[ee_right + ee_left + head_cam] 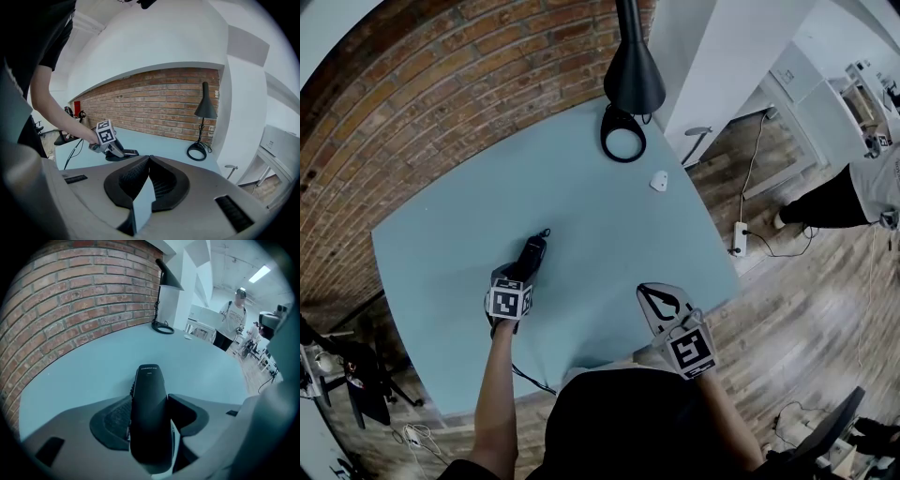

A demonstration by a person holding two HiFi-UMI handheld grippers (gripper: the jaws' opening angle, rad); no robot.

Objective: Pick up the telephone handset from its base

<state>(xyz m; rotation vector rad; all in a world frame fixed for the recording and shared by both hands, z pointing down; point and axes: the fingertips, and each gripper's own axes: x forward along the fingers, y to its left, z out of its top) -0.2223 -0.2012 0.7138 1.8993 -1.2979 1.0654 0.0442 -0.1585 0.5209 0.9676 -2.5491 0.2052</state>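
The black telephone handset [534,249] lies on the light blue table [609,225], left of centre. My left gripper [525,268] comes down on it from the near side. In the left gripper view the handset [149,380] stands between both pads, and the left gripper [151,402] is shut on its sides. From the right gripper view a low black shape [123,153] sits under that gripper; I cannot tell handset from base there. My right gripper [661,298] hovers by the table's front edge. The right gripper [148,159] has its tips together and holds nothing.
A black desk lamp [633,70] with a ring foot [622,141] stands at the table's far edge, with a small white object [659,180] near it. A brick wall [441,103] borders the table's left and far sides. A power strip [739,239] lies on the wooden floor at right.
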